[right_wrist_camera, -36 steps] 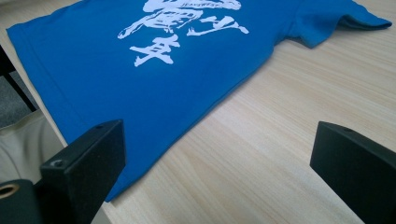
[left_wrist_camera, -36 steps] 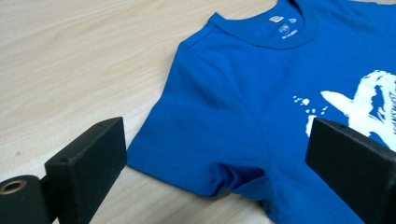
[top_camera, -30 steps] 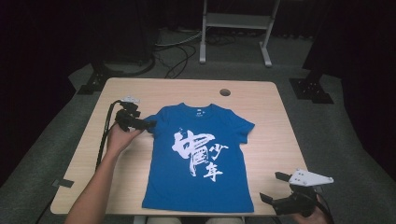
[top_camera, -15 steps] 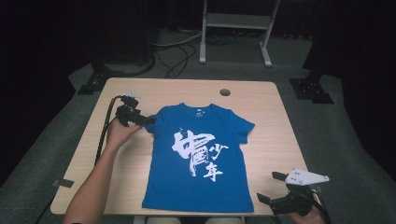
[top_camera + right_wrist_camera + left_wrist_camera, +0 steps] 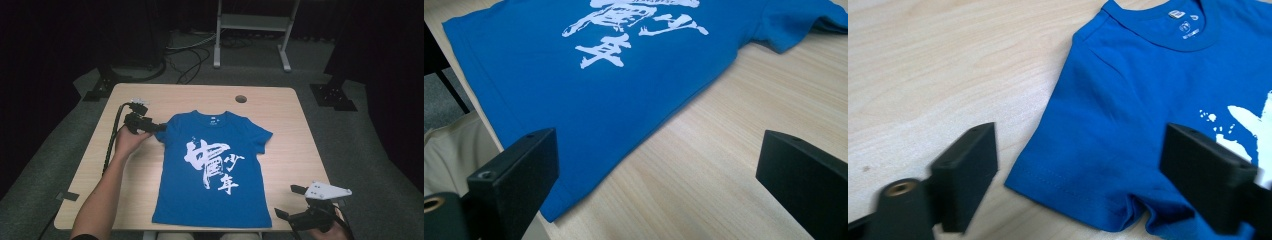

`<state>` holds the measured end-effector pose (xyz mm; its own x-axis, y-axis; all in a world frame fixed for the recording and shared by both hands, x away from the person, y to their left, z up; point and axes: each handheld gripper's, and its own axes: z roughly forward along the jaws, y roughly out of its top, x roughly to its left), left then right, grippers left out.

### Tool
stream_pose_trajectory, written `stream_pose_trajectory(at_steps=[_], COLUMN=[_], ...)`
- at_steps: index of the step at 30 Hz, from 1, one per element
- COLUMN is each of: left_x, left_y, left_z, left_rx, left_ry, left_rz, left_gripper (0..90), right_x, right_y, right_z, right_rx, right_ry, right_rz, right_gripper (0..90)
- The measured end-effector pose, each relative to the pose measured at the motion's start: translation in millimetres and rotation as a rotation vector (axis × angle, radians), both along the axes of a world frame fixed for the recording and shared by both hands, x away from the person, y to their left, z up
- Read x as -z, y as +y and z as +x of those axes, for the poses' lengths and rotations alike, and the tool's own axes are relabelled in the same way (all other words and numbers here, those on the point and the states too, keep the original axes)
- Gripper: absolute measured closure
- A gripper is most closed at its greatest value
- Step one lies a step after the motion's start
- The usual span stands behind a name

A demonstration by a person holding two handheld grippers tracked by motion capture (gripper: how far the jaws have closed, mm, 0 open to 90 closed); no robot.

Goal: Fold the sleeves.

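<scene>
A blue T-shirt (image 5: 215, 170) with white printed characters lies flat, face up, on the wooden table (image 5: 300, 130). My left gripper (image 5: 156, 127) is at the shirt's left sleeve, held by a hand at the table's left side. In the left gripper view the gripper (image 5: 1083, 185) is open and the sleeve's hem (image 5: 1083, 165) lies between its black jaws. My right gripper (image 5: 287, 201) hovers open at the table's near right corner, just right of the shirt's bottom hem. In the right gripper view the gripper (image 5: 659, 175) spans the hem corner (image 5: 554, 205) and bare wood.
A round hole (image 5: 240, 98) sits near the table's far edge, behind the collar. A metal stand (image 5: 250, 30) and floor cables lie beyond the table. Dark tripod feet flank the table on both sides. Beige trousers (image 5: 454, 145) show under the near edge.
The left gripper has edged slightly away from me along the sleeve. The right gripper has sunk a little toward the near edge. The shirt has not moved.
</scene>
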<state>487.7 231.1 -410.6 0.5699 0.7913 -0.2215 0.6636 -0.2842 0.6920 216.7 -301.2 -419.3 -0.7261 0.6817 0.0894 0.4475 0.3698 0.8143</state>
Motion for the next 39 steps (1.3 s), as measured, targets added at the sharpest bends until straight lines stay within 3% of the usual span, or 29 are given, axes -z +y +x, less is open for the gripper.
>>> stream_pose_trajectory(at_steps=[10, 12, 19, 26, 31, 35, 39], left_x=[13.0, 13.5, 12.9, 11.9, 12.8, 12.1, 6.7], left_y=[7.2, 7.5, 5.9, -7.1, -6.5, -4.5, -1.2], left_z=[6.6, 6.9, 5.9, 2.9, 3.6, 3.6, 2.5], left_rx=[-0.023, -0.024, -0.026, 0.014, 0.022, 0.013, 0.002], left_ry=[0.041, 0.037, 0.002, -0.048, -0.031, -0.014, -0.019], left_rz=[0.037, 0.037, 0.099, 0.195, 0.163, 0.131, 0.069], left_gripper=[33.4, 35.1, 47.0, 67.9, 85.2, 86.5, 86.7], right_x=[1.3, 1.8, 1.9, 2.3, 2.5, 2.8, 3.2], right_y=[0.3, 0.5, 1.5, 3.2, 3.5, 3.6, 4.3], right_z=[0.5, 0.4, 0.1, 0.2, -0.1, -0.1, -0.1], right_rx=[-0.005, -0.006, -0.013, -0.019, -0.025, -0.027, -0.027], right_ry=[0.005, 0.008, 0.005, 0.008, 0.007, 0.005, 0.007], right_rz=[0.0, -0.002, -0.005, -0.005, -0.001, -0.002, -0.002], right_gripper=[3.7, 3.7, 3.7, 3.7, 3.7, 3.6, 3.7])
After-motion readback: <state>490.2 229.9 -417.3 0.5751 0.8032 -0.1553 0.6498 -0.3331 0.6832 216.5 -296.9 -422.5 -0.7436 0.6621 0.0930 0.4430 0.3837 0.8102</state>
